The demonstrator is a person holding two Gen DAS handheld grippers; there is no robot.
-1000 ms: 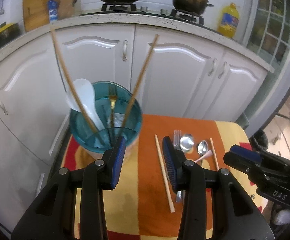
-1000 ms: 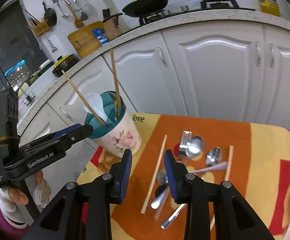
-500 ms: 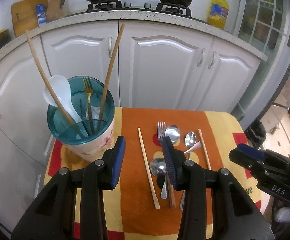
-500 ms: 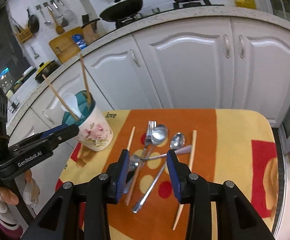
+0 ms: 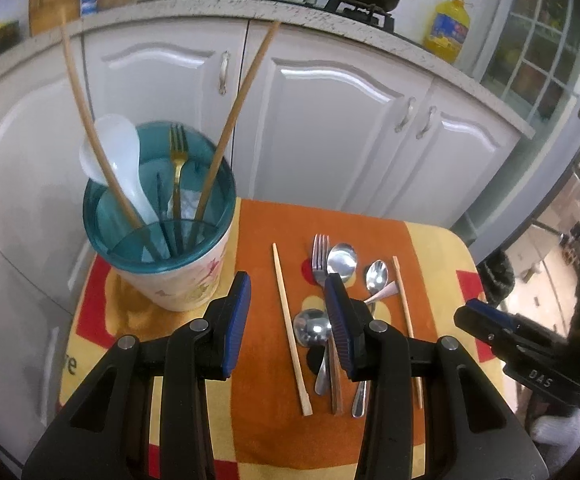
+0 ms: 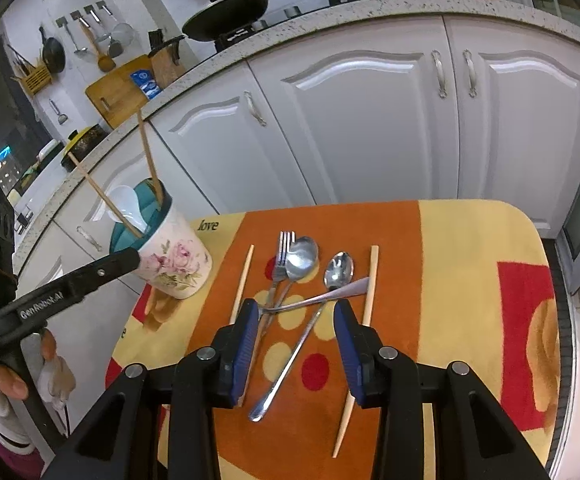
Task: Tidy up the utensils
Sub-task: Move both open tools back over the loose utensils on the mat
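Some pieces stand in my holder cup (image 5: 162, 216) at the table's (image 6: 469, 232) left edge; loose spoons (image 6: 339, 268), fork (image 6: 284, 252) and chopsticks (image 6: 371, 280) remain mid-table. Left gripper (image 5: 288, 320) and right gripper (image 6: 295, 344) hover, fingers spread, empty.

A small table covered by an orange, yellow and red patterned cloth (image 6: 465, 264). On it stand a floral utensil cup (image 6: 176, 264) and loose chopsticks (image 6: 371, 280), a fork (image 6: 280, 260) and spoons (image 6: 301, 258).

The right tongs (image 6: 295, 340) have eased wider and dropped over the loose spoons (image 6: 339, 268).
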